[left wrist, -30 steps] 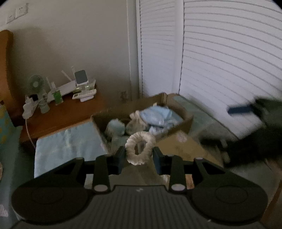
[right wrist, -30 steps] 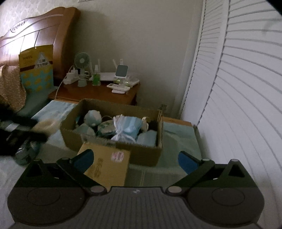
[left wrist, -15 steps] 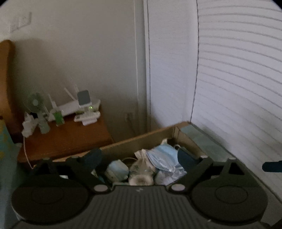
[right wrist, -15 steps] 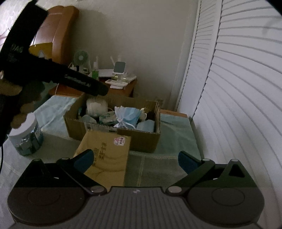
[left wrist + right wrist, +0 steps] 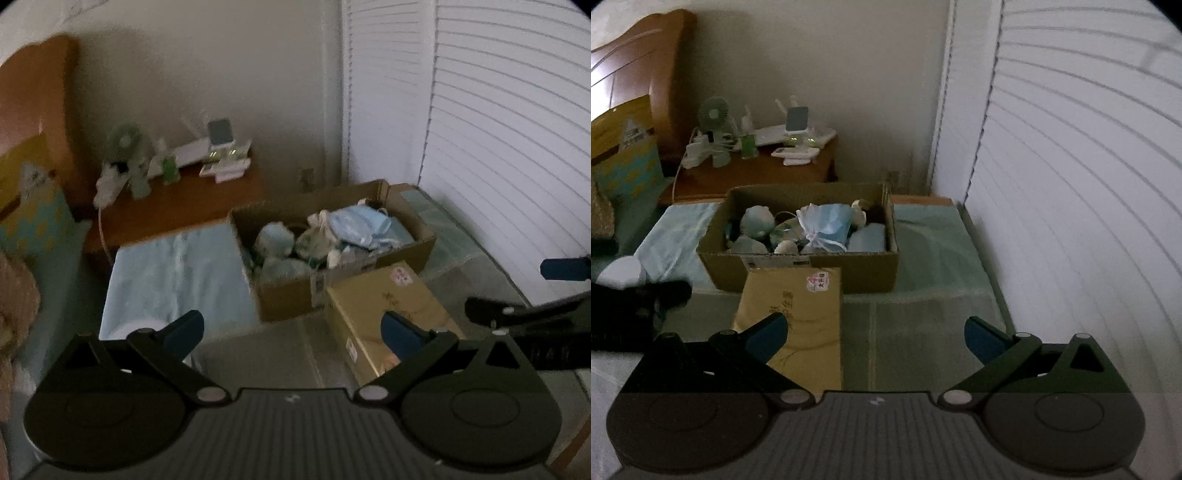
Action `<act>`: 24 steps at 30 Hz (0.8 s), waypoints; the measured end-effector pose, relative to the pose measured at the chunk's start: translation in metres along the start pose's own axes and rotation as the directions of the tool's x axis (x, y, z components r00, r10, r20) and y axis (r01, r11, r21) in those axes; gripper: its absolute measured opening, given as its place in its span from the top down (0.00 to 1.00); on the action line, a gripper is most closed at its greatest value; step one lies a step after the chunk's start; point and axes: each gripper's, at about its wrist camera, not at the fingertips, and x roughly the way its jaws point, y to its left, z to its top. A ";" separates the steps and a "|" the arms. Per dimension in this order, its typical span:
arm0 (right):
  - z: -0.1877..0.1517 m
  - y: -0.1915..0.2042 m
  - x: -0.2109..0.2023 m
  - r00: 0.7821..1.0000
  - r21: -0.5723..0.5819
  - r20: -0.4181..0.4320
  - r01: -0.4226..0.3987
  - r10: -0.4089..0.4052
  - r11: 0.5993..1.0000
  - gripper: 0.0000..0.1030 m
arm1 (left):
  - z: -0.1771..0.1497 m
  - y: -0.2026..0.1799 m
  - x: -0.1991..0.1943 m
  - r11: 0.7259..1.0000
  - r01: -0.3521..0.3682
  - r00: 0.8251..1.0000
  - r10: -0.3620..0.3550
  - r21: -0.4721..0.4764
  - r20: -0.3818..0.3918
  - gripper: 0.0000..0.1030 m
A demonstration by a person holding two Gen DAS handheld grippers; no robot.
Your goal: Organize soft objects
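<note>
An open cardboard box [image 5: 288, 295] [image 5: 864, 266] stands on the bed, filled with several soft things: blue face masks [image 5: 360, 225] [image 5: 825, 221], pale plush toys [image 5: 275, 240] [image 5: 757, 221] and a small white ring [image 5: 785, 246]. My left gripper [image 5: 291, 328] is open and empty, held back from the box on its near-left side. My right gripper [image 5: 873, 334] is open and empty, in front of the box. The right gripper's fingers [image 5: 565, 268] show at the right edge of the left wrist view. The left gripper's dark body [image 5: 631, 310] shows at the left edge of the right wrist view.
A flat tan box [image 5: 391, 310] [image 5: 796, 314] lies in front of the cardboard box. A white-lidded jar [image 5: 618, 271] stands at the left by a pale blue cloth [image 5: 173, 266]. A wooden nightstand [image 5: 746, 173] holds a fan and small devices. White louvred doors [image 5: 1071, 184] close the right side.
My left gripper held the white ring, opened over the box and let it go there, then drew back. My right gripper stayed open and shifted slightly.
</note>
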 end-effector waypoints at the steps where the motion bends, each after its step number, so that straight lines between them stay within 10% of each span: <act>1: 0.001 0.001 -0.003 1.000 0.003 0.000 0.003 -0.003 1.000 0.00 | -0.001 0.002 -0.003 1.000 0.000 1.000 0.000 -0.015 -0.005 0.01; 24: 0.008 0.007 -0.020 0.999 0.010 0.027 0.024 -0.024 1.000 0.00 | -0.001 0.002 -0.022 0.996 -0.043 0.999 0.044 -0.076 0.017 0.01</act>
